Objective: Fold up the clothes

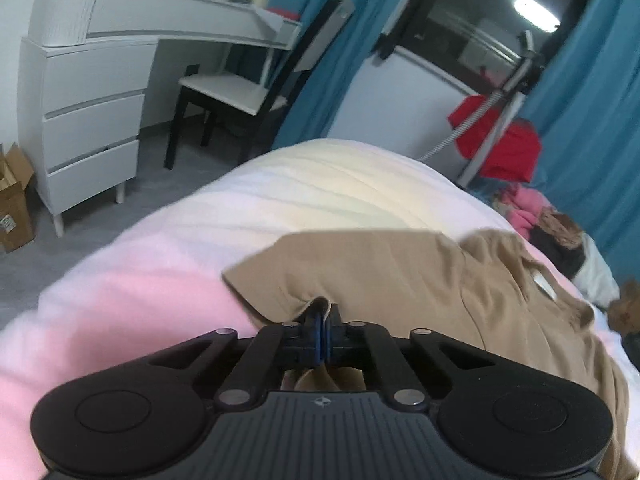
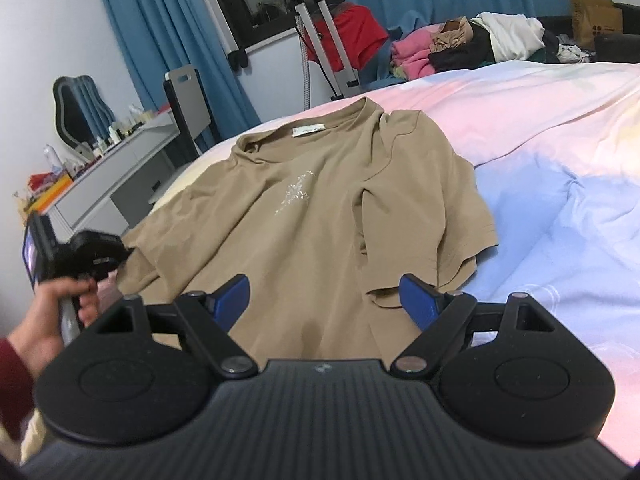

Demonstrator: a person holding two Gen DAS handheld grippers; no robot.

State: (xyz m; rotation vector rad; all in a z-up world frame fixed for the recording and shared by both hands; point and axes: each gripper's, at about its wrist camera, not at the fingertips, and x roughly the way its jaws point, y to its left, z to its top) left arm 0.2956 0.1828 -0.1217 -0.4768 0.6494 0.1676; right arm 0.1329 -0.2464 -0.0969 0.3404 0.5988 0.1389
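1. One tan shirt (image 2: 320,208) lies spread across the bed (image 2: 560,160), filling the frame centre in the right wrist view.
2. Left gripper (image 1: 322,320), lower centre of its frame: fingers pressed together, pinching the shirt's edge.
3. Right gripper (image 2: 326,300): blue fingers (image 2: 418,300) spread apart, poised over the shirt's lower part.
4. Upper right: clothes pile (image 2: 472,46).

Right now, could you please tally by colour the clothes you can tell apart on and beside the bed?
Tan cotton T-shirt, spread on the bed: 1
Red garment on the metal stand: 1
Pink crumpled garment in the pile: 1
White crumpled garment in the pile: 1
Total: 4; the pile's darker items cannot be separated.
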